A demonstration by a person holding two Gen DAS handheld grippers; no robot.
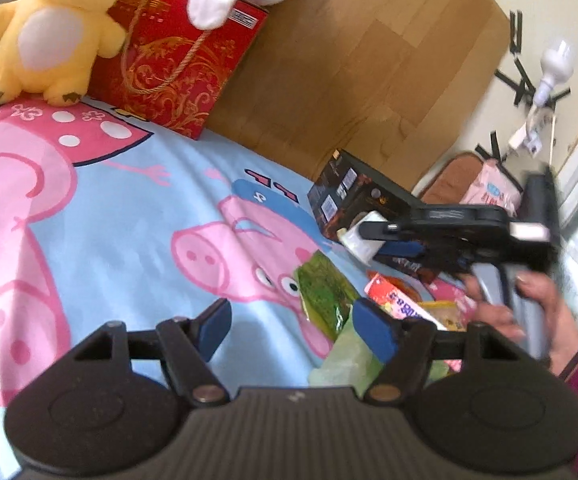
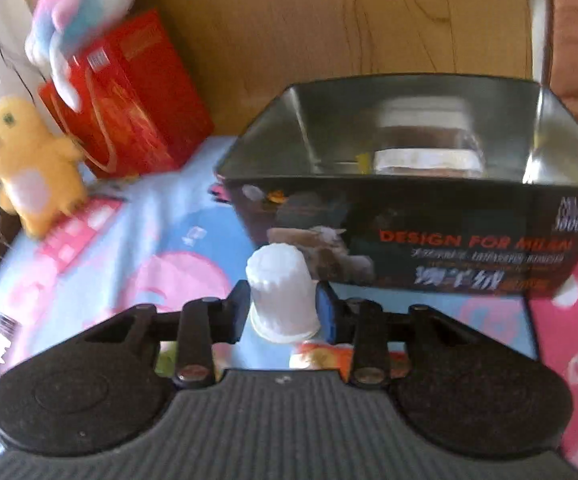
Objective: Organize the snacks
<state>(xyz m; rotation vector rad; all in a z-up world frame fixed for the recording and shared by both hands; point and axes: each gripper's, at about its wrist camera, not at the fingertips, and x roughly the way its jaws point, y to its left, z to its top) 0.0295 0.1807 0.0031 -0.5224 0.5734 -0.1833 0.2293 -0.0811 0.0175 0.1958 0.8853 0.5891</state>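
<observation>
Snack cup (image 2: 283, 294), a small white ribbed container, sits clamped between the blue pads of the right gripper (image 2: 283, 312), standing roughly upright with its long axis pointing up and slightly away from the camera. Straight ahead of it, and a little to the right, lies the open dark box (image 2: 409, 184), its mouth facing up toward the cup; something pale already rests inside, too blurred to name. From the left wrist view the same cup (image 1: 359, 242) is held just in front of the box (image 1: 341, 190), near its front wall but not yet over the opening. My judgement is that the coming move turns on this: the cup must travel forward and over the near rim before release. The right gripper is plainly the nearer tool. The left gripper (image 1: 295, 330) hangs with its fingers spread and nothing between them, above the cartoon bedsheet (image 1: 129, 220), just beside the loose packets: a green packet (image 1: 325, 294) and a red-and-white packet (image 1: 393, 300).
</observation>
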